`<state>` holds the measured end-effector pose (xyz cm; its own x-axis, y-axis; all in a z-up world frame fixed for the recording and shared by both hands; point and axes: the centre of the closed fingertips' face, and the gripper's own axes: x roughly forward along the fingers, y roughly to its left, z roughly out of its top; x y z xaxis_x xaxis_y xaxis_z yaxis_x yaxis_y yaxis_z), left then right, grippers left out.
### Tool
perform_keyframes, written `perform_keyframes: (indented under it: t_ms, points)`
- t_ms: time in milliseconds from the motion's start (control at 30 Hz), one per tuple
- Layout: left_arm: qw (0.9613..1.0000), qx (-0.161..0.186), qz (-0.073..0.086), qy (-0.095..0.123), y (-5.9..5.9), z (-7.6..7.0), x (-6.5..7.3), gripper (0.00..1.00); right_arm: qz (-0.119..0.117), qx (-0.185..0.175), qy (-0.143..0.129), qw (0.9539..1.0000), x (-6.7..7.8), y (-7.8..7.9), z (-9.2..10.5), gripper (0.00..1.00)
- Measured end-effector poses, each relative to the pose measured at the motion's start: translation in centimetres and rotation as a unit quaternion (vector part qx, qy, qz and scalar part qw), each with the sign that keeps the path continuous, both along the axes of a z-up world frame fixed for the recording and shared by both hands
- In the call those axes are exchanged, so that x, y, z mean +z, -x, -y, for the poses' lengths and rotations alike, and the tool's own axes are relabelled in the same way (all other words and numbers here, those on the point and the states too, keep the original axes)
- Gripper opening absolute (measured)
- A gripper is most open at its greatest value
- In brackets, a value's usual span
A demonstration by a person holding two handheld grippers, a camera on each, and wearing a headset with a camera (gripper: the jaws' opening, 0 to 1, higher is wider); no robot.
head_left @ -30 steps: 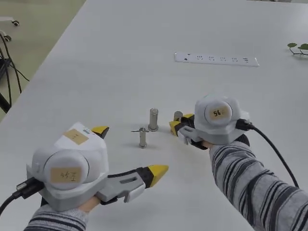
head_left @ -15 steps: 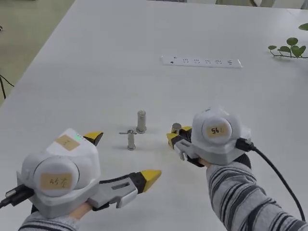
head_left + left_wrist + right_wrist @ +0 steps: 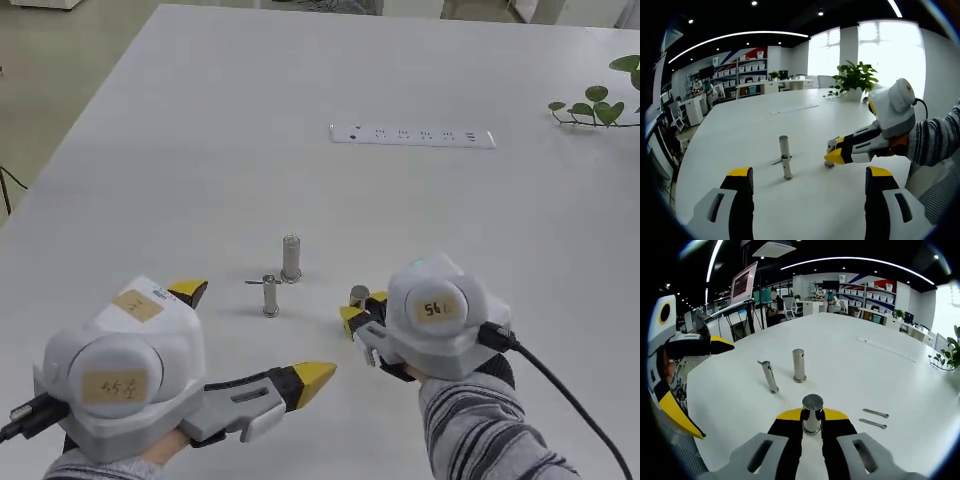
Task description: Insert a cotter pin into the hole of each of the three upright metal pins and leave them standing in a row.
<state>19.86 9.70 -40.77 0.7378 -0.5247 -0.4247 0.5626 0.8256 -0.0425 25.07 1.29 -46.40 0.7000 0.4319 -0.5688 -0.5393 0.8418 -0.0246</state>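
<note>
well, right gripper point(image 3: 812, 415) is clamped on one steel pin point(image 3: 812, 402), upright toward the desk's point(image 3: 300, 120) near edge; left gripper point(image 3: 810, 175) hangs open. two cotter pins point(image 3: 875, 413) lie loose near that pin. they look light, thin and slippery, so pinch one by its looped head.

The pin point(image 3: 812, 405) in the right gripper point(image 3: 812, 419) is glossy smooth metal; the table point(image 3: 200, 120) is matt white; the left gripper point(image 3: 250, 332) is matt plastic; the sleeve point(image 3: 480, 430) is striped knit cloth.

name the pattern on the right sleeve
Grey with dark stripes; the sleeve shows best in the head view.
</note>
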Motion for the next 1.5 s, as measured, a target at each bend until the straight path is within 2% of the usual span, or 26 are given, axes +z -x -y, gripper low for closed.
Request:
perform_keyframes:
  t_ms: [133,467,567,733,833,967,1100,1233,1367,1500]
  points:
    - [1.0000,0.001,0.001,-0.001,0.0,0.0,0.0,0.92,-0.010,-0.009,-0.001,0.9999,-0.4,0.3,0.2,0.08]
    - [1.0000,-0.003,0.000,0.000,0.2,0.2,0.1,0.92,0.001,-0.014,0.004,0.9999,-0.3,0.7,0.1,0.09]
    - [1.0000,-0.006,-0.001,-0.002,0.3,0.3,0.0,0.92,-0.012,-0.028,-0.012,0.9995,-0.4,0.7,0.1,0.09]
    - [1.0000,-0.007,-0.002,-0.002,0.5,0.4,0.1,0.92,-0.017,-0.036,-0.013,0.9991,-0.4,0.7,0.1,0.09]
    - [1.0000,-0.006,-0.002,-0.003,0.6,0.3,0.0,0.93,-0.030,-0.045,-0.028,0.9981,-0.4,0.8,0.2,0.10]
    - [1.0000,-0.004,-0.005,-0.003,0.8,0.2,0.0,0.93,-0.029,-0.031,-0.036,0.9985,0.1,1.4,0.1,0.14]
    - [1.0000,-0.004,-0.003,-0.001,0.9,0.2,0.3,0.94,-0.027,-0.019,-0.043,0.9985,0.7,1.7,0.4,0.24]
    - [1.0000,-0.005,-0.004,0.002,1.0,0.4,0.4,0.96,-0.029,0.010,-0.026,0.9992,0.8,2.3,1.0,0.25]
    - [1.0000,-0.007,-0.006,0.000,1.2,0.5,0.5,0.97,-0.042,0.035,-0.026,0.9982,0.9,2.8,1.7,0.28]
    - [1.0000,-0.005,-0.006,-0.003,1.3,0.4,0.5,0.97,-0.051,0.069,-0.007,0.9962,1.0,2.8,2.9,0.28]
